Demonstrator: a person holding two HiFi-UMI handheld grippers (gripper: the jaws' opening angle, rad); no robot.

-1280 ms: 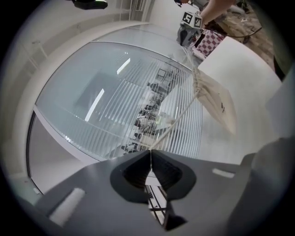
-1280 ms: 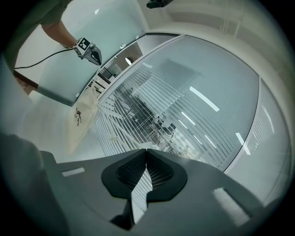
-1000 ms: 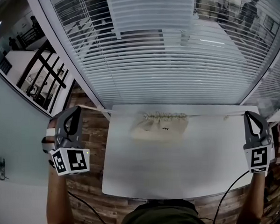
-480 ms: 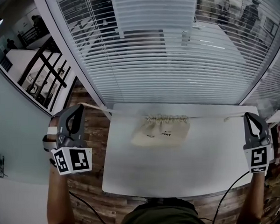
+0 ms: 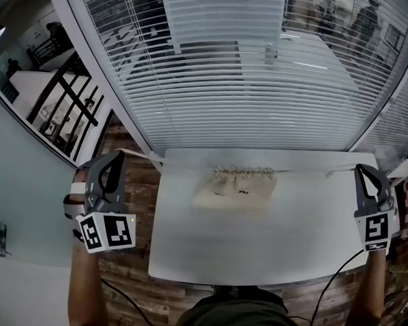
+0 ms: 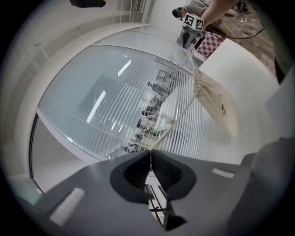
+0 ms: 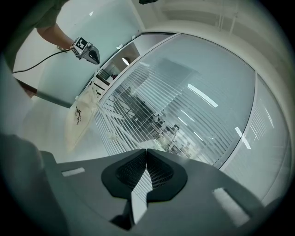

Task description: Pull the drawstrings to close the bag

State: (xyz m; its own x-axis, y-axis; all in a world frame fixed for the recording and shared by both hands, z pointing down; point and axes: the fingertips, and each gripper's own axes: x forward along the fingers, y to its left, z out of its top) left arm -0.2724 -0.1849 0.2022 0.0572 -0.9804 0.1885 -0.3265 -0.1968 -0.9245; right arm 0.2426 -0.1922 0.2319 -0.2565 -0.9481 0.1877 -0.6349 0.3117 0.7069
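Both grippers have barely moved. The left gripper (image 6: 150, 152) pinches the left drawstring (image 6: 177, 117), and the right gripper (image 7: 146, 151) is closed on the right drawstring (image 5: 306, 168). Cords run taut left-right to the gathered bag (image 5: 234, 190), far-centre on the table (image 5: 263, 248), midway between them.

Bag (image 5: 234, 191) lies on table (image 5: 263, 244) between left gripper (image 5: 118, 156) and right gripper (image 5: 361, 168).

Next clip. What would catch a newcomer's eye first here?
A cream drawstring bag lies at the far middle of the white table, its mouth gathered. The left drawstring runs taut from it to the shut left gripper beyond the table's left edge; the right drawstring runs to the shut right gripper at the right edge.
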